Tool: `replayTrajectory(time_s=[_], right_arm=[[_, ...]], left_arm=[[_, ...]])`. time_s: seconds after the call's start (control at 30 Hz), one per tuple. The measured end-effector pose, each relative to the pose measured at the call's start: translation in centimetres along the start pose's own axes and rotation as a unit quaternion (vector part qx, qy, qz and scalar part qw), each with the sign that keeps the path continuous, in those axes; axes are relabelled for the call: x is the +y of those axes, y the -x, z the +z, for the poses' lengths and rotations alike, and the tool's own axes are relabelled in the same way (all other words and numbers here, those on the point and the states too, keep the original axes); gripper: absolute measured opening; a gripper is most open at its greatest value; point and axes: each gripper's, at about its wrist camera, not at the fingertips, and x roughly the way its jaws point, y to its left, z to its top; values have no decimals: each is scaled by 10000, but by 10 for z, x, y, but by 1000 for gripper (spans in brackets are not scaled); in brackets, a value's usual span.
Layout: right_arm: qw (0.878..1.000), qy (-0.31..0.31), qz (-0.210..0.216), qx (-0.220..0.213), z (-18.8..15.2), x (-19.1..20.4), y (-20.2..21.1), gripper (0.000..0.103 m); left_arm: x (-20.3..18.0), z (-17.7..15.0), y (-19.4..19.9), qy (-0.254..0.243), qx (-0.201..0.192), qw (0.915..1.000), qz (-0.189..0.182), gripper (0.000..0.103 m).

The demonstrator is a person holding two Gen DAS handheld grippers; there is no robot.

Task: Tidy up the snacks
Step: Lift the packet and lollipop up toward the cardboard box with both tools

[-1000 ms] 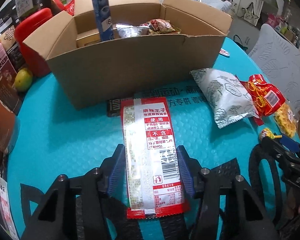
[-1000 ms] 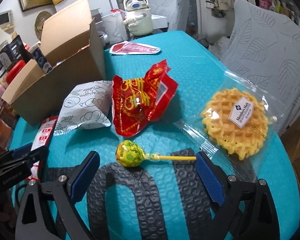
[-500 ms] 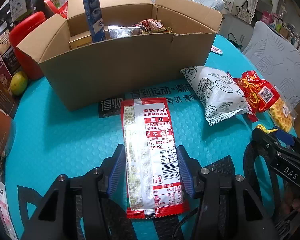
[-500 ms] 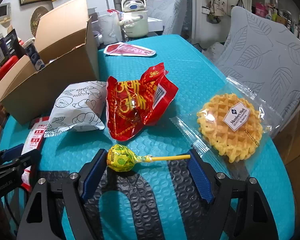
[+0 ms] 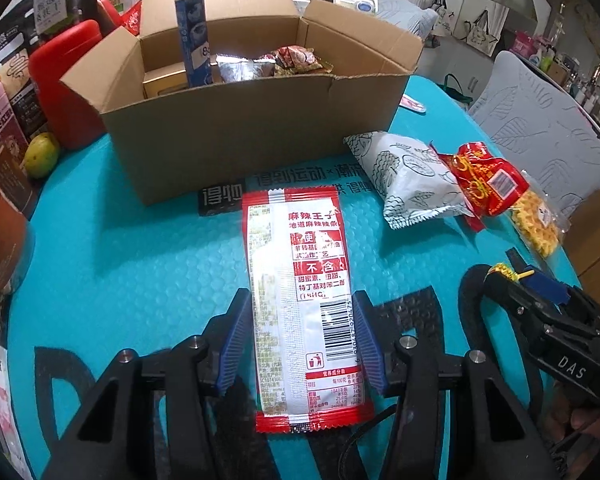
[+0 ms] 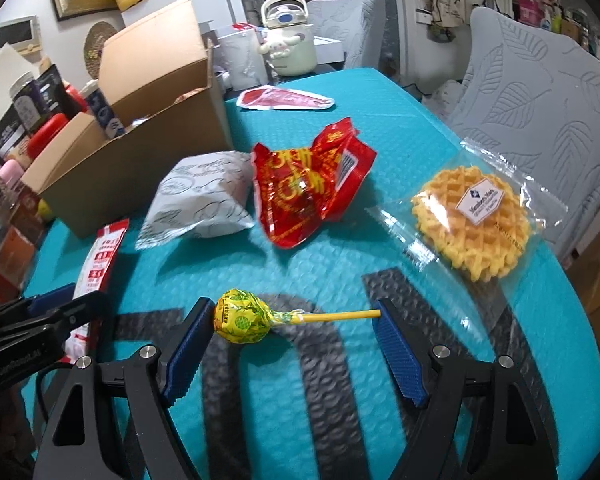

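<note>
The red and white snack packet (image 5: pixel 304 304) is a long flat foil sachet, light and limp by the look of it, with a slick, glossy face, so it should bend rather than break and is best pinched across its narrow width near the middle or lower half, where the film is backed by the filling; taken by one sealed end, it would probably droop. In the left wrist view it lies lengthwise down the centre of the frame on the teal mat (image 5: pixel 120 248), its lower half between the blue pads of the left gripper (image 5: pixel 302 340), which stand narrowly to either side of it, at its edges (whether they truly press on the film I cannot tell). The open cardboard box (image 5: pixel 252 128), already holding several snacks, sits just above the packet's far end, in the upper middle of that frame. The lollipop (image 6: pixel 242 316) is small, hard-headed and light, its crinkly yellow wrapper likely to slide. In the right wrist view it lies crosswise in the lower centre, between the pads of the right gripper (image 6: pixel 292 344), whose jaws have just been closing yet remain fairly wide: the wrapped head touches the left-hand pad, while the stick's tip ends just short of the right-hand one.
</note>
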Motion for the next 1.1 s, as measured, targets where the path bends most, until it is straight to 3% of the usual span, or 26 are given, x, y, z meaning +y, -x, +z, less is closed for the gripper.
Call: replayTrajectory(time_s=[0.53, 1.1], right_arm=[[9956, 517, 720, -305, -12, 48, 44, 81], [9804, 1167, 1152, -1096, 50, 90, 93, 81]], left_arm=[[11, -14, 76, 91, -888, 9960, -3, 50], [12, 26, 153, 21, -2139, 9769, -27, 50]])
